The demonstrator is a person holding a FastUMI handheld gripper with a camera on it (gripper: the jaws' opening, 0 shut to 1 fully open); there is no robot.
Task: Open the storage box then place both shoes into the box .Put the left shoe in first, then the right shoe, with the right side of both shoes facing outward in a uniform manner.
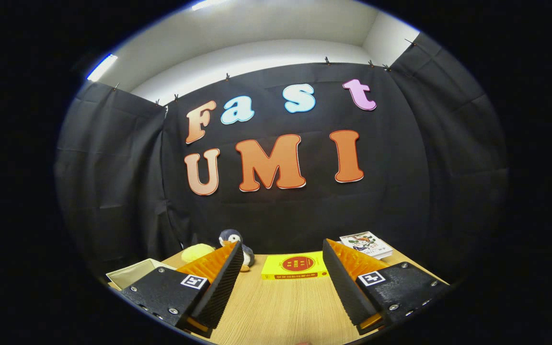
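A light wooden tabletop with a fine straight grain (281, 306) runs from under the gripper to the black cloth wall of the booth. Beyond the fingers and roughly between them, near the far edge of the table, lies a flat yellow book with a round red emblem on its cover (296, 266). Beyond the right finger, close to the wall, rests a white book with a colourful illustrated cover (367, 244). Beyond the left finger sits a small plush penguin with a dark blue-grey head and white face (232, 239), partly hidden behind that finger's tip, and just beside it a soft pale yellow rounded toy (196, 251). Off to the left of the left finger, a corner of a pale, cream-coloured flat-sided box or tray (132, 273) shows at the table's edge; whether it is the storage box, I cannot tell. Neither shoe can be made out among these things.

The gripper (283, 249) is held low over the table, pointing level toward the wall. Its two ridged fingers (218, 287) are spread wide apart, with bare wood between them; they grip nothing and touch nothing. Each finger's mount carries a small square black-and-white marker (193, 281).
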